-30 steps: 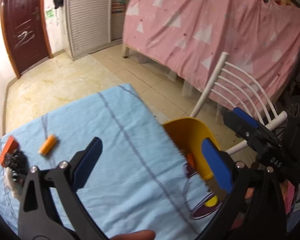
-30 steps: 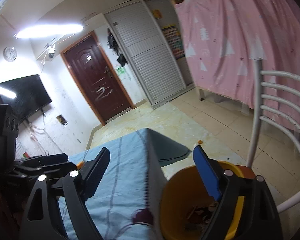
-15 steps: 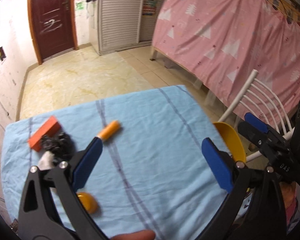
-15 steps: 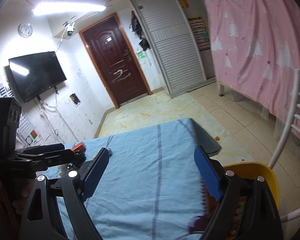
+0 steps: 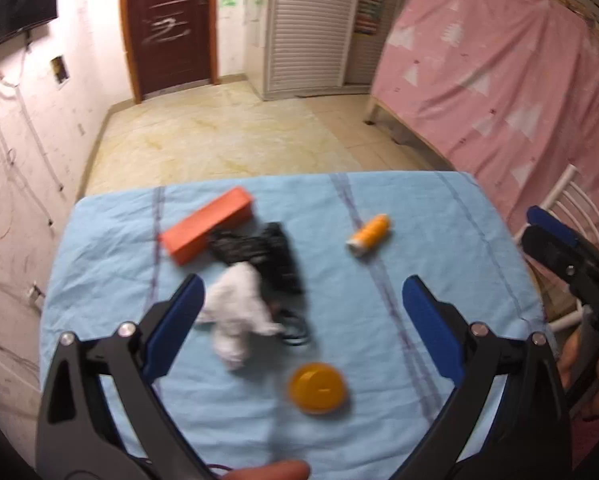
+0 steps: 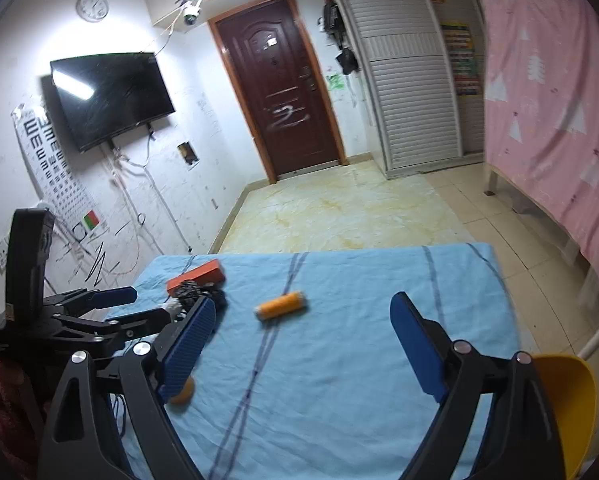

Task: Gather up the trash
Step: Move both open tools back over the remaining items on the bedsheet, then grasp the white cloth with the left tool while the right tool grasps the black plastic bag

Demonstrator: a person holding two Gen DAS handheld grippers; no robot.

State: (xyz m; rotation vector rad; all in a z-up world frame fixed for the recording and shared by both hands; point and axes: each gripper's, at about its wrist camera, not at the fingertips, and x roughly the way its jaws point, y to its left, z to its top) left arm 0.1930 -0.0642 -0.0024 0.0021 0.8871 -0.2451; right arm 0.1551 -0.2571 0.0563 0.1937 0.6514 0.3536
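On the blue cloth [image 5: 439, 240] lie an orange box [image 5: 207, 230], a black crumpled wrapper [image 5: 263, 256], a white crumpled tissue [image 5: 239, 304], a small orange bottle [image 5: 369, 234] and a round orange lid [image 5: 317, 388]. My left gripper [image 5: 299, 312] is open and empty above the tissue and lid. My right gripper [image 6: 299, 344] is open and empty, held over the cloth near the orange bottle [image 6: 281, 306]. The yellow bin [image 6: 567, 400] stands at the table's right edge. The orange box [image 6: 197, 276] also shows in the right wrist view.
A white chair [image 5: 571, 208] stands right of the table beside a pink curtain [image 5: 499, 60]. A tiled floor [image 5: 227, 140], a brown door [image 6: 279, 88] and a wall TV [image 6: 111, 96] lie beyond.
Both grippers have swung left, from over the yellow bin to over the table. The trash items have come into view. Both stay open.
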